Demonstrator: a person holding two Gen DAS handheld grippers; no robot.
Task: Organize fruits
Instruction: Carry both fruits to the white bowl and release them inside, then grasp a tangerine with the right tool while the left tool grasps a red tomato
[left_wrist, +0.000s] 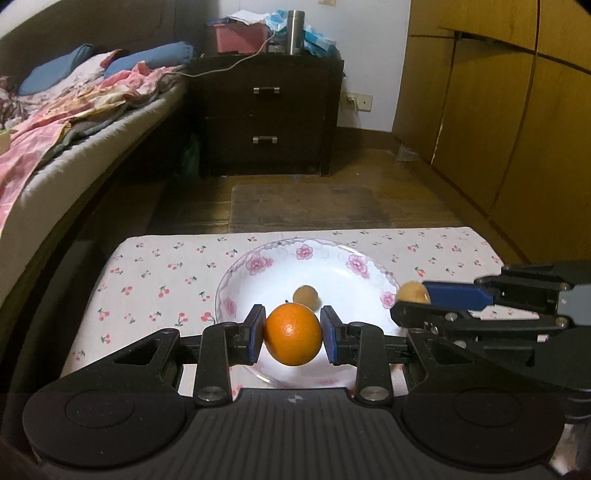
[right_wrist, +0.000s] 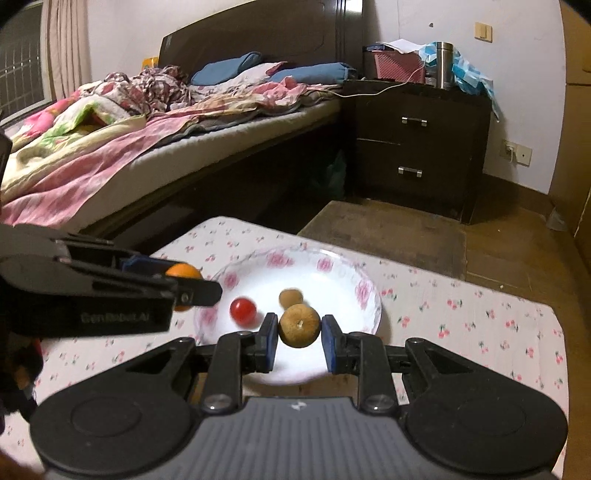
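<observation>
My left gripper (left_wrist: 293, 334) is shut on an orange (left_wrist: 293, 334) and holds it over the near rim of a white floral bowl (left_wrist: 258, 266). My right gripper (right_wrist: 299, 336) is shut on a brown round fruit (right_wrist: 299, 326) above the same bowl (right_wrist: 332, 266). Inside the bowl lie a small brown fruit (right_wrist: 290, 297) and a red cherry tomato (right_wrist: 242, 311). The small brown fruit also shows in the left wrist view (left_wrist: 305, 296). The right gripper (left_wrist: 410, 304) enters that view from the right with its fruit (left_wrist: 412, 292). The left gripper (right_wrist: 199, 288) with the orange (right_wrist: 183, 272) shows at left in the right wrist view.
The bowl sits on a low table with a cherry-print cloth (left_wrist: 155, 280). A bed (right_wrist: 147, 140) stands to the left, a dark nightstand (left_wrist: 266, 114) behind, wooden wardrobe doors (left_wrist: 517, 129) to the right. A brown mat (left_wrist: 306, 203) lies on the floor beyond the table.
</observation>
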